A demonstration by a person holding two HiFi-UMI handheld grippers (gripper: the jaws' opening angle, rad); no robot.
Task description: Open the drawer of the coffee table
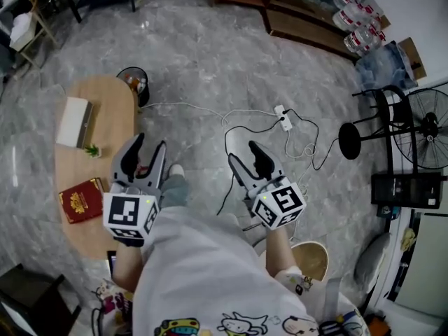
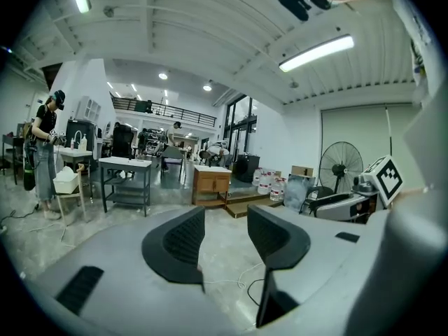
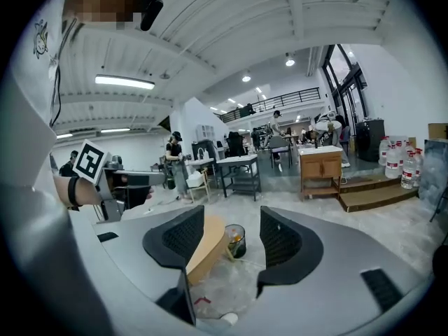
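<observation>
The oval wooden coffee table [image 1: 115, 121] stands at the left of the head view; no drawer shows from above. On it lie a white box [image 1: 73, 122], a small green plant [image 1: 92, 150] and a red book [image 1: 82, 199]. My left gripper [image 1: 145, 152] hovers just off the table's right edge, its jaws open and empty [image 2: 224, 233]. My right gripper [image 1: 245, 157] is held over the floor further right, also open with nothing between its fingers [image 3: 231, 240]. In the right gripper view the table [image 3: 206, 247] shows edge-on between the jaws.
A black bin [image 1: 133, 82] stands at the table's far end. A white power strip [image 1: 282, 117] and black cables lie on the marble floor ahead. A black stool [image 1: 350, 140], a floor fan [image 1: 423, 128] and water bottles [image 1: 357, 16] are at the right.
</observation>
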